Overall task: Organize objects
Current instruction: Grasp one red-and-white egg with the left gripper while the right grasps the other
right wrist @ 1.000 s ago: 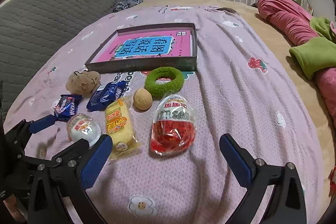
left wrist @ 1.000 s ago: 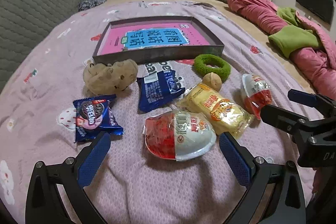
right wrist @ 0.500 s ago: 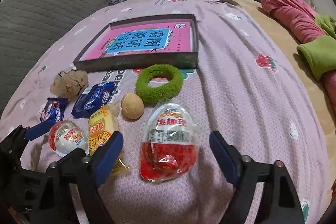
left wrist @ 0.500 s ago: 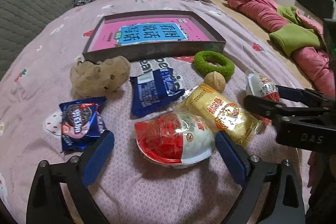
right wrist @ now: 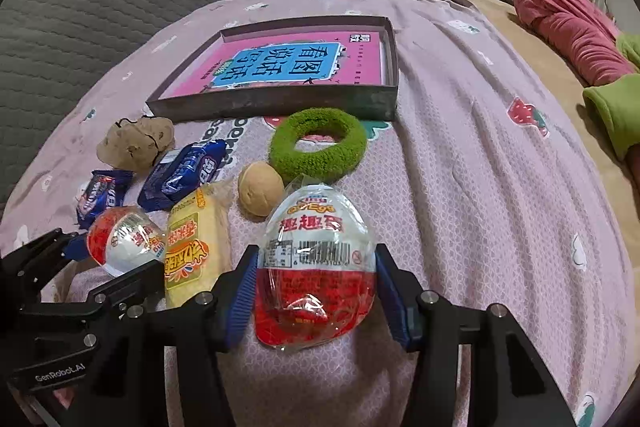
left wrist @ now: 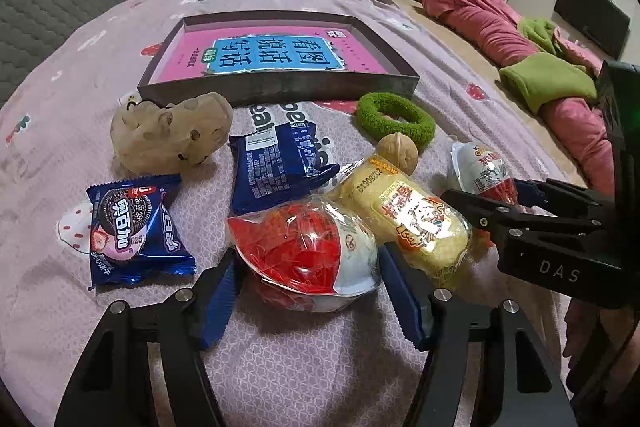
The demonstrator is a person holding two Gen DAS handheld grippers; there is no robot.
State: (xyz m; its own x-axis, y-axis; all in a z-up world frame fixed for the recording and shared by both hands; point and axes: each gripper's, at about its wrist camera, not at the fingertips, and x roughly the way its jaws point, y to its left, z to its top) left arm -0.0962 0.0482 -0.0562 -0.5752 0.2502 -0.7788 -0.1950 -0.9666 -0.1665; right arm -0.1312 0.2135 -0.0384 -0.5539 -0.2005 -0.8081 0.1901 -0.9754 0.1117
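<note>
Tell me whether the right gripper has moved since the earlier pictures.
Yes. The right gripper has come forward and down toward the dark tray, and its jaws have just been closing around the red-and-white toy egg, which now sits between its pads.

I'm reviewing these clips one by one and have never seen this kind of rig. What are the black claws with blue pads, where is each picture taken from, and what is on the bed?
There is no robot here: a person holds a two-finger gripper in each hand, and each gripper carries a wide-angle camera that looks along its own fingers. So one picture is the left gripper's view and the other the right gripper's view.

On the purple bedspread lie two wrapped toy eggs, a yellow snack pack, two blue cookie packets, a walnut, a green ring, a tan plush toy, and a shallow box with a pink book in it.

Each gripper has one egg between its pads: the left egg, the right egg. The jaws have just been closing; the pads look right at the wrappers, but a firm grip cannot be confirmed.
</note>
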